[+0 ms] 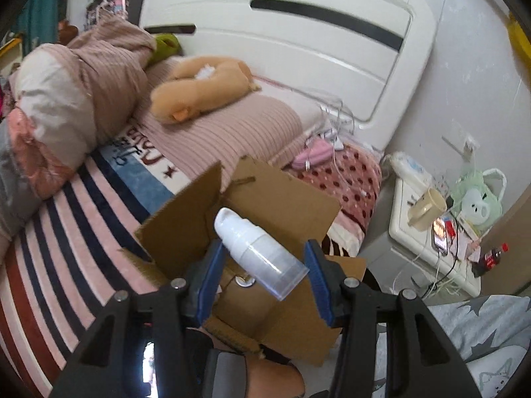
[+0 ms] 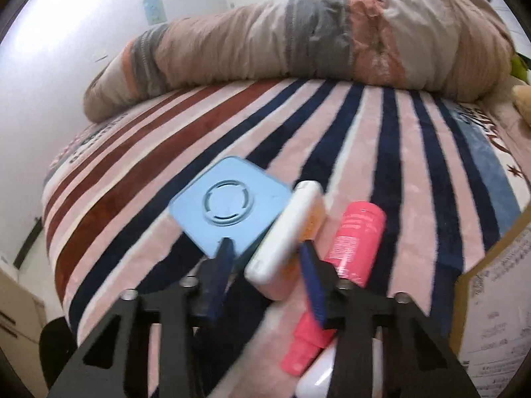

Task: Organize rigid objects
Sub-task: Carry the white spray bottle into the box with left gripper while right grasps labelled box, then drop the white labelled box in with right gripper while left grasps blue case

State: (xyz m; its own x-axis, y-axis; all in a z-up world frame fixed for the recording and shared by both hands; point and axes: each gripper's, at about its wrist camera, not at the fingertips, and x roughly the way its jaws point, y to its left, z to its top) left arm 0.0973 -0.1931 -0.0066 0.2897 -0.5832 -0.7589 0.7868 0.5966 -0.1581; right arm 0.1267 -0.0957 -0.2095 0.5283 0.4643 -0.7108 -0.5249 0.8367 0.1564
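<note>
on the far left of the left wrist view we see a bunched quilt (image 1: 66, 99) lying on the striped blanket (image 1: 66, 232) that covers the bed. further right a tan plush toy (image 1: 202, 89) rests on a pink ribbed pillow (image 1: 232, 132) in front of the white headboard (image 1: 298, 33). in the middle stands an open cardboard box (image 1: 265, 232) with its flaps up. our left gripper (image 1: 264, 262) is spread wide above it, and a white pump bottle (image 1: 255, 252) with a clear cap lies tilted between the blue pads (image 1: 212, 278); it looks apart from the left pad and near or at the right one, so we cannot tell whether it is held. on the right a white nightstand (image 1: 415, 242) carries a beige mug (image 1: 428, 209), a lit phone (image 1: 441, 235) and a dark soda bottle (image 1: 491, 258).

in the right wrist view, a light blue square lid (image 2: 229, 205) lies flat on the striped blanket (image 2: 332, 132), its near corner at the left finger. our right gripper (image 2: 265, 248) is released, its jaws well apart, and a white flat bottle (image 2: 285, 242) with an orange label lies between them. just beside it to the right lies a pink spray bottle (image 2: 355, 238), partly behind the right finger. the printed wall of the cardboard box (image 2: 497, 298) shows at the right edge.
</note>
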